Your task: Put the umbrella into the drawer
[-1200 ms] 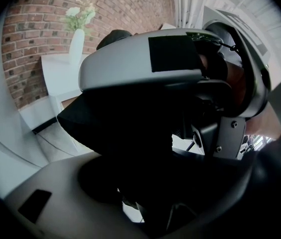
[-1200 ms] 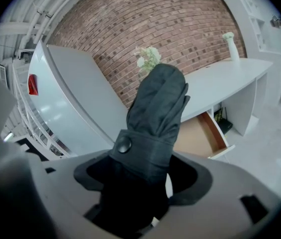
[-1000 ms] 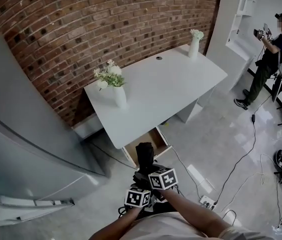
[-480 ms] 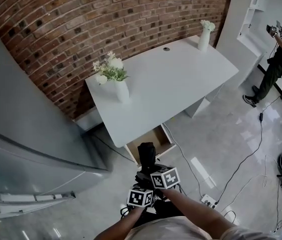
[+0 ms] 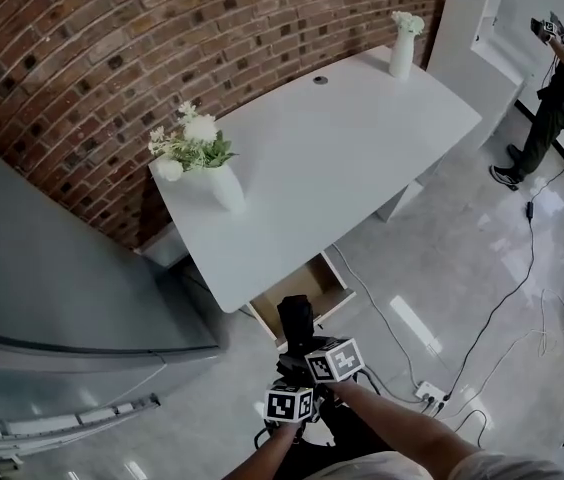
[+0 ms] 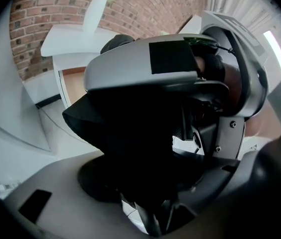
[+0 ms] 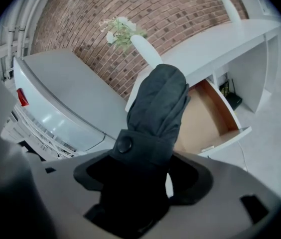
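A folded black umbrella is held upright over the floor, just in front of the open wooden drawer under the white desk. In the right gripper view the umbrella, with a snap-button strap, fills the right gripper, which is shut on it; the drawer lies behind it. In the left gripper view the umbrella's dark fabric sits in the left gripper, which is shut on it. In the head view the left gripper and right gripper are side by side below the umbrella.
Two white vases with flowers stand on the desk against the brick wall. A large grey cabinet fills the left. Cables and a power strip lie on the floor at right. A person stands far right.
Both grippers have sunk with the umbrella and now sit lower in the picture. The desk and open drawer appear larger and closer.
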`<state>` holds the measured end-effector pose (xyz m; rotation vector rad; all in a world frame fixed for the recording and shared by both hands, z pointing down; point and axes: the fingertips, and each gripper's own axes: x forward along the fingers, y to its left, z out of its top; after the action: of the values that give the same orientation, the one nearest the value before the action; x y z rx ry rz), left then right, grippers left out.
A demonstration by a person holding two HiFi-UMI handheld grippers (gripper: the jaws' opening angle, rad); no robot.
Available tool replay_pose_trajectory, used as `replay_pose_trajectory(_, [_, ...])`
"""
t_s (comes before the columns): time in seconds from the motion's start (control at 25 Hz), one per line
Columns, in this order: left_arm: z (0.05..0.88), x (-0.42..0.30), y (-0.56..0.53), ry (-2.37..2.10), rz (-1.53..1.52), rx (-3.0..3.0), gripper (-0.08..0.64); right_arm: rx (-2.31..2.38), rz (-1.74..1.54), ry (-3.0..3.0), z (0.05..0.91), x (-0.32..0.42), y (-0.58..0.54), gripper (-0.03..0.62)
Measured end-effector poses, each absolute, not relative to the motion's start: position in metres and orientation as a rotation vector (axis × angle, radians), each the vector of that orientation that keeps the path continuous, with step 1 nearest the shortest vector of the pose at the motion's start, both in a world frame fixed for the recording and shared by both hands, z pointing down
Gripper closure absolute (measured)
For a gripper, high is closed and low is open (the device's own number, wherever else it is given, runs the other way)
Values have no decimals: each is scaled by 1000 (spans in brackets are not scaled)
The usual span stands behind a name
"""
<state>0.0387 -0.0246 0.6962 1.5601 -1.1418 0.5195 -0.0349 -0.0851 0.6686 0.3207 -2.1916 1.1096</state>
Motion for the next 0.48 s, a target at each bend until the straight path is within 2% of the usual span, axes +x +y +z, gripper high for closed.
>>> replay_pose_trajectory(0.48, [749,26,-67,-1143,493,1493,328,259,1119,-2144,725,-51,-124,262])
